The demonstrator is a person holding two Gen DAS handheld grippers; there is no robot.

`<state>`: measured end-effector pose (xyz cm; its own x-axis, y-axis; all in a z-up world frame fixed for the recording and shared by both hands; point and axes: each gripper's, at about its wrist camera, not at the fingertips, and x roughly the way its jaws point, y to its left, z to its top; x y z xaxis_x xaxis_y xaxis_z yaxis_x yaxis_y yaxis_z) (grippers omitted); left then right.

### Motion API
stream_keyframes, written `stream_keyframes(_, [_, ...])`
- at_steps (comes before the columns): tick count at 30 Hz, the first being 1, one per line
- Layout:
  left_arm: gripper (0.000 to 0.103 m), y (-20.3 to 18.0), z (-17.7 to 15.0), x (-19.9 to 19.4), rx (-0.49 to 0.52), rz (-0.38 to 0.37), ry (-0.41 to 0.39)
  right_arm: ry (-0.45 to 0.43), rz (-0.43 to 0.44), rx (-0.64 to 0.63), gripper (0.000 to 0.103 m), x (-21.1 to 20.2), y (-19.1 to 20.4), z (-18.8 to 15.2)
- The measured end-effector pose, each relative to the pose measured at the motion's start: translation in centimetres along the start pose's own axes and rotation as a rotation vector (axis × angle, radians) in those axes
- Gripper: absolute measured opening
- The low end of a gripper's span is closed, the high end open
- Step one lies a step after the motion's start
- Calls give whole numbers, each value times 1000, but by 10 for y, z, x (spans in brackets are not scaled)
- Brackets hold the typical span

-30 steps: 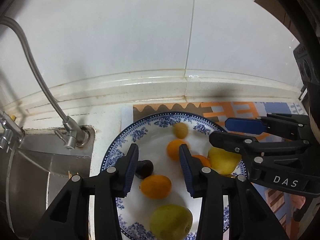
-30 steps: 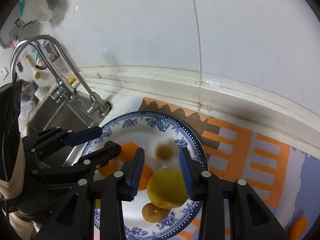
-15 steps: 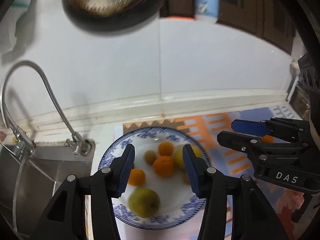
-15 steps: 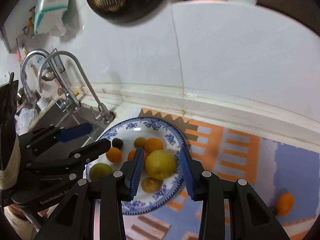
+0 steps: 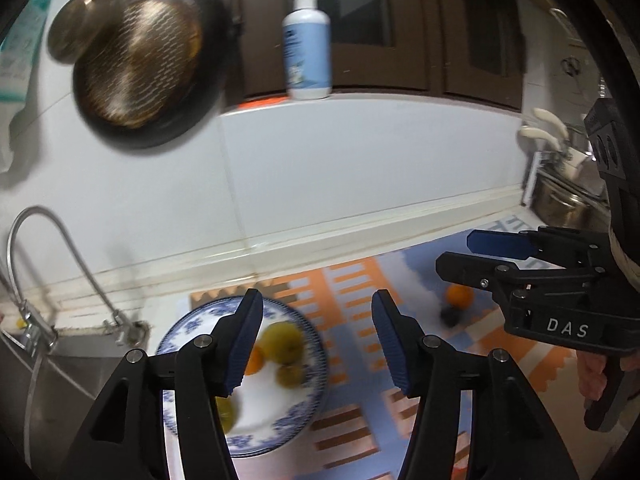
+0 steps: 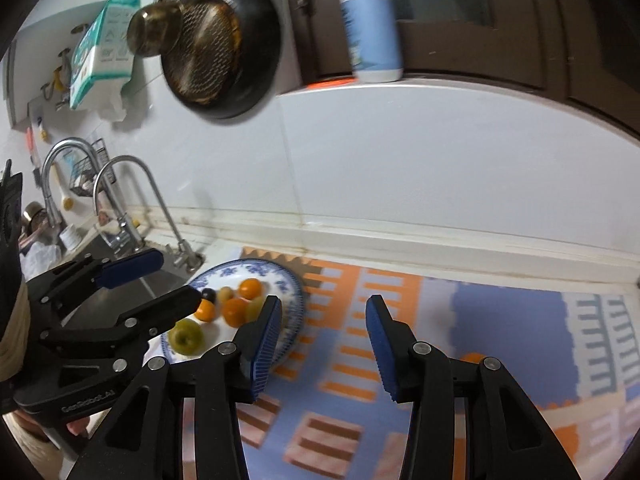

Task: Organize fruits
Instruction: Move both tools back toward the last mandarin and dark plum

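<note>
fruits mostly sit on the blue-patterned plate by the sink; one orange and a dark fruit lie apart on the desk mat. both the left hand-held gripper and right hand-held gripper are apart, empty. approach the orange low, straddling it squarely.

The right gripper with blue ribbed pads is hovering with jaws spread wide and nothing between them, over an orange, blue and white patterned mat. At its left, a blue-and-white floral plate is carrying oranges, a yellow-green pear and a small dark fruit. The left gripper, also spread, is reaching in beside the plate. One orange is lying apart on the mat, partly hidden.
</note>
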<state>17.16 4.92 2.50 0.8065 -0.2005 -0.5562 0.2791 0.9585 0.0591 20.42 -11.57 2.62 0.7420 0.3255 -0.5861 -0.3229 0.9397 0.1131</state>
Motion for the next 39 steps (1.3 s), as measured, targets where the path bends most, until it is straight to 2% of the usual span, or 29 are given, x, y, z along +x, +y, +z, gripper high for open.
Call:
stream_keyframes(5, [56,-31,7,2,48,-47,-24,-16,-56,0,48,-21,-23,-6])
stream_keyframes(11, [57,-68,9,14,126,-103,-18,2,-114,-27,48,-37,-51,-12])
stream_keyframes(17, [57,-96,6,35,196,-157,21,93,-164,-122,48,-35,-74,-22])
stream_keyframes(25, [57,-119,-3,70,268,-260,87,230,-132,-218,48,-11,-96,-36])
stream_keyframes(28, [56,-125,-9,83,298,-270,107,271,-111,-260,48,2,-100,-42])
stream_keyframes(39, [56,-130,-28,127,348,-353,186,368,-68,-394,48,45,-106,-61])
